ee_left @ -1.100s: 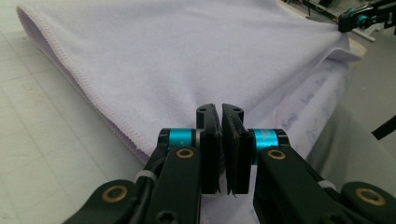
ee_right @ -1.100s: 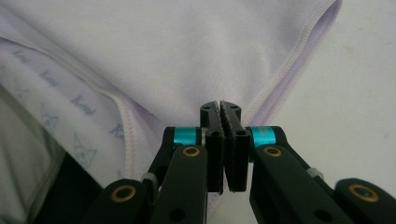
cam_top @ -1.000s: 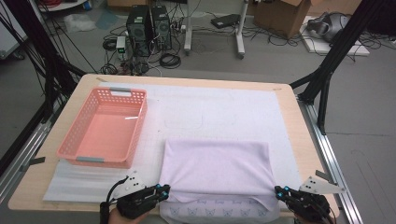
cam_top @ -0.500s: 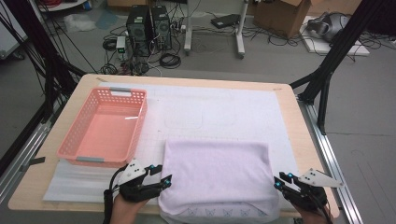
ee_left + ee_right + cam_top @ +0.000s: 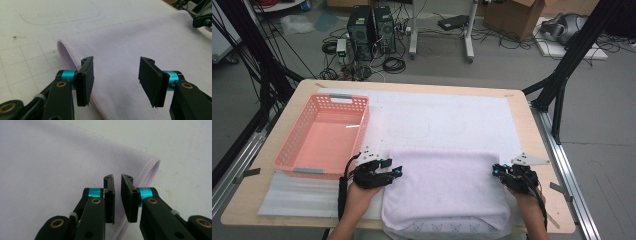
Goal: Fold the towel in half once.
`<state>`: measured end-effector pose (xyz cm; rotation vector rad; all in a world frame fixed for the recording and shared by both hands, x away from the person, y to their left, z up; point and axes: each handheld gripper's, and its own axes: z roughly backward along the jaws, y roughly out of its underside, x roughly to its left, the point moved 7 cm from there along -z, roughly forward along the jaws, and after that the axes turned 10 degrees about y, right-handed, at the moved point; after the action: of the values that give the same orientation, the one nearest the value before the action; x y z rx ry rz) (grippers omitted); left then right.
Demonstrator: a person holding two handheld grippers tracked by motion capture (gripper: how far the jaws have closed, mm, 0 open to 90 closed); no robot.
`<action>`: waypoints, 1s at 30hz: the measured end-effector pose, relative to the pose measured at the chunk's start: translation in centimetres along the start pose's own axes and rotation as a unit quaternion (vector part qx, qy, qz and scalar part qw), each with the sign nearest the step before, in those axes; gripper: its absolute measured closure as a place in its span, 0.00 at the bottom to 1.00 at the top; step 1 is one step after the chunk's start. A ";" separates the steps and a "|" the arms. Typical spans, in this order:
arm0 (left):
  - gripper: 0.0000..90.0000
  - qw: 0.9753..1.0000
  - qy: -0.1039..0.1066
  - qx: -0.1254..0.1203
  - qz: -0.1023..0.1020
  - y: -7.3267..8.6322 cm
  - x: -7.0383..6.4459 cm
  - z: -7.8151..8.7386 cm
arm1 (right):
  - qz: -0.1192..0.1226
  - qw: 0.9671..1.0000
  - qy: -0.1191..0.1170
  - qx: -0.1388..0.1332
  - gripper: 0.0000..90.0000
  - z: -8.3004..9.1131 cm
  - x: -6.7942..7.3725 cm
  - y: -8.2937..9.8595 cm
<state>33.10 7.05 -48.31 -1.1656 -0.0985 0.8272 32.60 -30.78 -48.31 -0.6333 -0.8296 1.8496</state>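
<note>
While the towel (image 5: 444, 187) lies folded at the desk's near edge, left tongs (image 5: 115, 75) gape over its left hem, right tongs (image 5: 117, 195) nearly clenched, empty; pinch both layers evenly.

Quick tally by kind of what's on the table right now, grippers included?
Folded lilac towel: 1
Pink basket: 1
White mat under the towel: 1
Foam sheet at the near left edge: 1
Grippers: 2, left gripper open at the towel's left edge, right gripper almost shut at its right edge
Total: 6
</note>
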 end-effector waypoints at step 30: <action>0.57 0.995 -0.085 0.052 -0.008 0.0 1.6 -1.2 | -0.026 0.999 0.022 0.022 0.73 -0.5 -1.0 1.1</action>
<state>34.79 7.12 -49.37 -0.9945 -0.2017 0.9064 32.75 -31.93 -49.41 -0.6162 -0.7675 1.7958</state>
